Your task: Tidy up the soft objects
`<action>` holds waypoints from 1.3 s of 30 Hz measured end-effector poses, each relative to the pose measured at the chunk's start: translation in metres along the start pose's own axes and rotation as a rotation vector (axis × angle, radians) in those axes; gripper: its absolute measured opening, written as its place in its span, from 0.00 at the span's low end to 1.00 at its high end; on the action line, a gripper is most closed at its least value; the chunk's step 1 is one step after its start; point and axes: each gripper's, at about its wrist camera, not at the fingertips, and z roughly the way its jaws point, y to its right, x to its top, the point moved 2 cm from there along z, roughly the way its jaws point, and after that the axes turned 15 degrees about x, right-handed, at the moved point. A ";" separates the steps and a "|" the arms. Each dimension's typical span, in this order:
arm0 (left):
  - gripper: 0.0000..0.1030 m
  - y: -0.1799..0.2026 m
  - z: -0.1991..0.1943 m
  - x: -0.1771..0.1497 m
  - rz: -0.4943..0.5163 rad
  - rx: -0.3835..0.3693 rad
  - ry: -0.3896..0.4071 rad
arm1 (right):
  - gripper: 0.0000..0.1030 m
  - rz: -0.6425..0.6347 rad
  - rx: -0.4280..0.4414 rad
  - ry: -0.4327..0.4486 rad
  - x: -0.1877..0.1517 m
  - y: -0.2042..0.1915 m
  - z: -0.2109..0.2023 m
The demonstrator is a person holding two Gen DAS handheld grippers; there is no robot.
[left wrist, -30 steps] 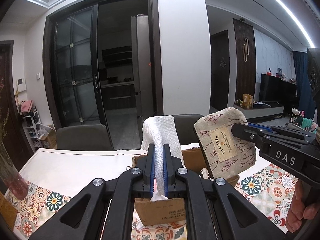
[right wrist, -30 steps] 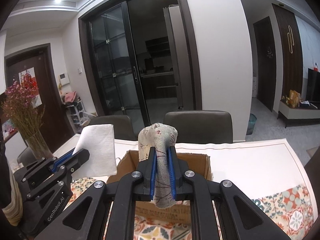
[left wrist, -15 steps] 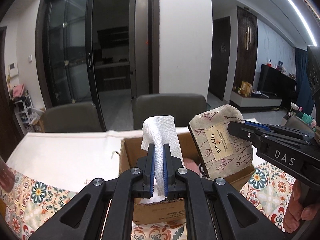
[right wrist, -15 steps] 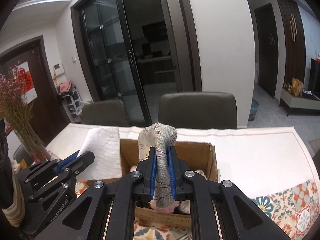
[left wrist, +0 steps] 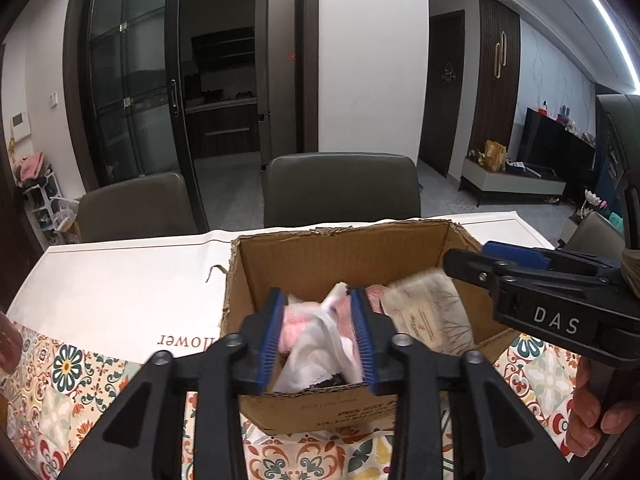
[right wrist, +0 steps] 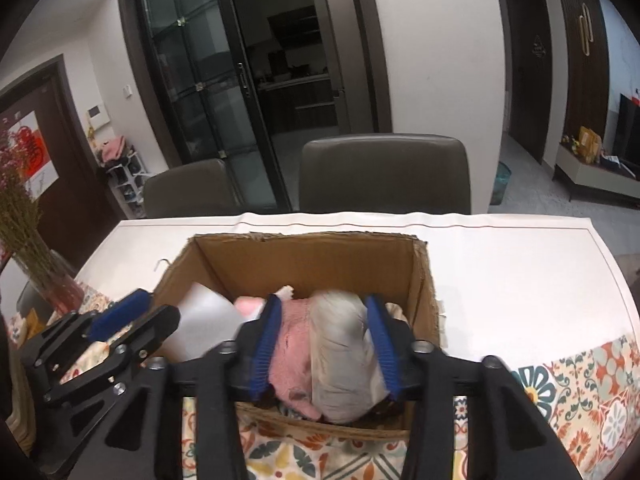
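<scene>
Left gripper (left wrist: 318,336): jaws just opened; white cloth (left wrist: 316,346) dropped loose between them, into cardboard box (left wrist: 340,254).
Right gripper (right wrist: 324,346): jaws just opened; printed pouch (right wrist: 344,356) lay below, lengthwise, unclamped.

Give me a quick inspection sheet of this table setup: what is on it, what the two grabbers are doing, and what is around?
Surface: table under a white cloth, with a patterned floral cover at the near edge.
Job's things: open cardboard box; inside it a white cloth, a printed fabric pouch and something pink.
Clutter: vase of dried flowers at the table's left side.
Grippers: left gripper and right gripper hang over the box; their jaws have just been opening, with cloth and pouch blurred between them, apparently released.
Cables: nothing seen.
Surroundings: two dark chairs, glass sliding doors, TV stand at right.
</scene>
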 end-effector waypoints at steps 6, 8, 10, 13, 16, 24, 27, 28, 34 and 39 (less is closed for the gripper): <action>0.51 -0.006 -0.013 -0.003 -0.015 0.040 0.008 | 0.56 -0.019 -0.066 0.002 -0.004 -0.003 -0.010; 0.54 -0.008 -0.021 -0.004 -0.022 0.060 0.019 | 0.57 -0.022 -0.082 0.002 -0.008 -0.006 -0.016; 0.60 -0.016 -0.029 -0.006 -0.030 0.079 0.027 | 0.57 -0.019 -0.086 -0.003 -0.010 -0.010 -0.022; 0.66 -0.026 -0.040 -0.008 -0.052 0.097 0.033 | 0.57 -0.012 -0.097 -0.015 -0.016 -0.018 -0.030; 0.72 -0.035 -0.052 -0.009 -0.069 0.103 0.036 | 0.58 -0.010 -0.121 -0.020 -0.021 -0.030 -0.038; 0.79 -0.058 -0.087 -0.018 -0.054 0.081 0.054 | 0.78 -0.003 -0.184 0.045 -0.037 -0.065 -0.073; 0.81 -0.067 -0.097 -0.021 -0.051 0.069 0.060 | 0.80 0.009 -0.205 0.064 -0.043 -0.079 -0.085; 0.83 -0.071 -0.101 -0.022 -0.047 0.066 0.065 | 0.80 0.015 -0.209 0.072 -0.045 -0.084 -0.089; 0.86 -0.087 -0.125 -0.027 -0.034 0.055 0.095 | 0.80 0.029 -0.236 0.093 -0.057 -0.107 -0.109; 0.88 -0.097 -0.149 -0.031 -0.046 0.065 0.118 | 0.80 0.026 -0.239 0.110 -0.065 -0.123 -0.126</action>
